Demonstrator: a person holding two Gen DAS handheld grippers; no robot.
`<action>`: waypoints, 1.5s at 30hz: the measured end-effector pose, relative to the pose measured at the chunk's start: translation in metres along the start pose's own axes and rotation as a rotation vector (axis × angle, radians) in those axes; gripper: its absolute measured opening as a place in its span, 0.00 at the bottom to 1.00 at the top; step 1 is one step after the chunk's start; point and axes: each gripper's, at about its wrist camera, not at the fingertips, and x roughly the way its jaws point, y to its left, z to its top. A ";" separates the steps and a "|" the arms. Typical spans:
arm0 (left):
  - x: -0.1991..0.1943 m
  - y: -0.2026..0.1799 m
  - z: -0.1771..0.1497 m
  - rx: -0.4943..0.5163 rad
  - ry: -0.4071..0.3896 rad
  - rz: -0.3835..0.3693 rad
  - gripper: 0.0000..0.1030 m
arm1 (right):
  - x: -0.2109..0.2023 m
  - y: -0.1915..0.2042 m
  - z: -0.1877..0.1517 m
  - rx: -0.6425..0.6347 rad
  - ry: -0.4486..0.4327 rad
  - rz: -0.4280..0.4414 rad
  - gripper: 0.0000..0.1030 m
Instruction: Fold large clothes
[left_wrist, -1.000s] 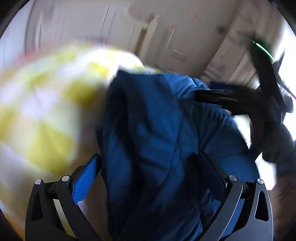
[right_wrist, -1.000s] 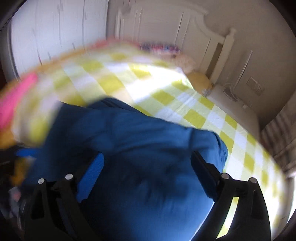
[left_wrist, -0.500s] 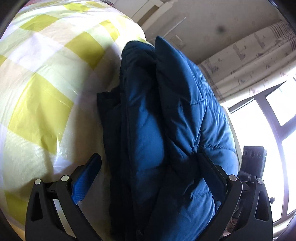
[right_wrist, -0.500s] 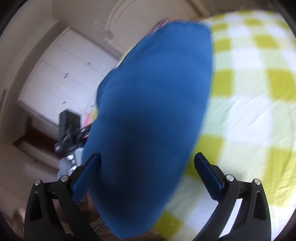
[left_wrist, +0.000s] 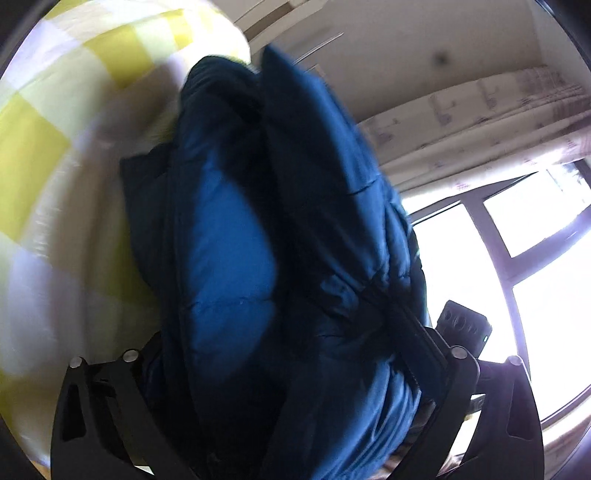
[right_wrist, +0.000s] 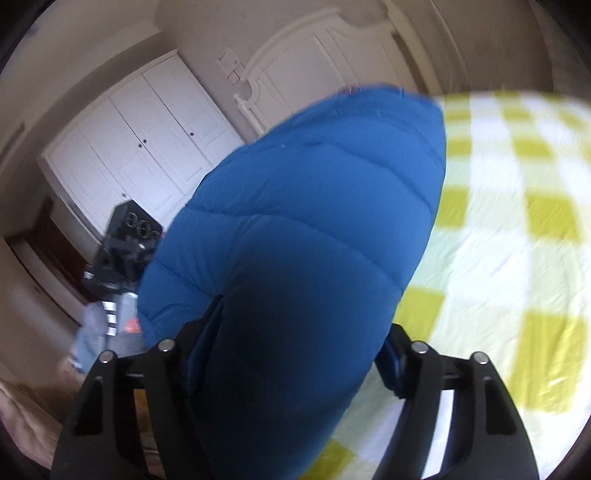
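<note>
A folded blue puffer jacket (left_wrist: 229, 258) lies on a bed with a yellow-and-white checked sheet (left_wrist: 33, 158). My left gripper (left_wrist: 280, 325) straddles one end of the bundle. Its jaws are closing, the jacket fills the gap, and the right finger (left_wrist: 421, 336) dents the padding. The left pad is hidden behind the cloth. In the right wrist view the jacket (right_wrist: 314, 206) bulges up between the jaws of my right gripper (right_wrist: 306, 317), which are closing on its other end. Both pads (right_wrist: 391, 358) squeeze the fabric.
The checked sheet (right_wrist: 517, 258) spreads to the right of the jacket. White wardrobe doors (right_wrist: 147, 147) and a white headboard (right_wrist: 295, 74) stand behind. A bright window (left_wrist: 517, 258) with a curtain (left_wrist: 480, 118) is beyond the left gripper. Each gripper's black body (right_wrist: 125, 240) shows in the other's view.
Both grippers have swung round to the ends of the jacket. The right jaws have narrowed onto the padding. The left gripper's blue pad has gone behind the cloth.
</note>
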 end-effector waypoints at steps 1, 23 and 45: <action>0.005 -0.006 0.001 0.007 -0.011 -0.012 0.85 | -0.008 0.001 0.005 -0.034 -0.029 -0.037 0.64; 0.228 -0.072 0.071 0.122 0.026 0.125 0.92 | -0.071 -0.118 0.074 0.157 -0.219 -0.594 0.97; 0.096 -0.221 -0.058 0.777 -0.671 0.566 0.95 | -0.154 0.012 0.011 -0.197 -0.348 -0.628 0.98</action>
